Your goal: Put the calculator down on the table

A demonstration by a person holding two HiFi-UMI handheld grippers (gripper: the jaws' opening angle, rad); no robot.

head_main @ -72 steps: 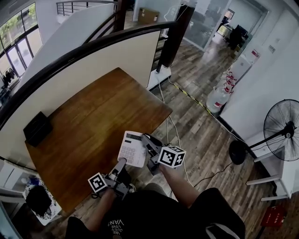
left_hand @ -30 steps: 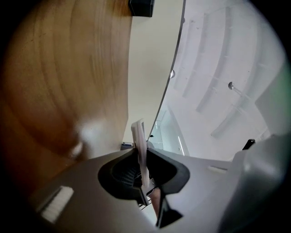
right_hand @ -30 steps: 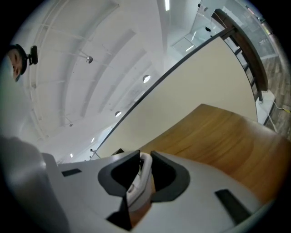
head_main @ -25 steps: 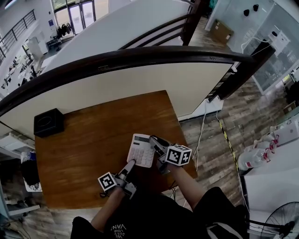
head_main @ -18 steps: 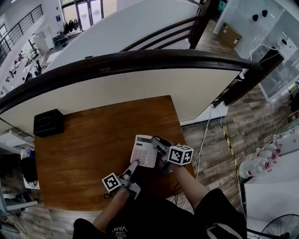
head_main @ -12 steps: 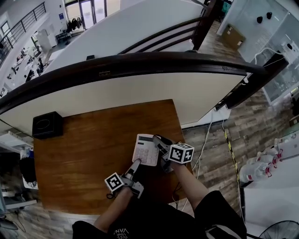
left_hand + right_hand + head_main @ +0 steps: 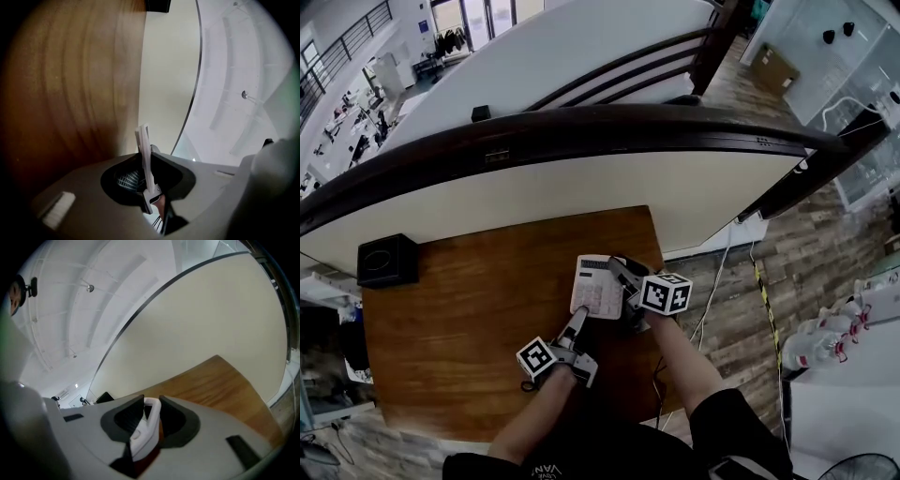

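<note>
A white calculator [image 7: 597, 286] is held between both grippers over the right front part of the brown wooden table [image 7: 469, 300]. My left gripper [image 7: 576, 322] is shut on its near edge. In the left gripper view the thin white calculator [image 7: 142, 138] sticks out on edge between the left gripper's [image 7: 144, 157] jaws. My right gripper [image 7: 624, 278] is shut on its right side, and the right gripper view shows the right gripper [image 7: 151, 401] clamping the calculator's rounded rim [image 7: 145, 432]. I cannot tell whether the calculator touches the tabletop.
A black box [image 7: 387, 260] stands at the table's far left corner. A cream panel topped by a dark curved rail [image 7: 581, 127] runs behind the table. The table's right edge [image 7: 667, 281] lies just past the right gripper, with wood floor and cables [image 7: 722, 272] beyond.
Both grippers have carried the calculator forward, from the table's near edge further in over the tabletop and slightly lower. Both still hold it.
</note>
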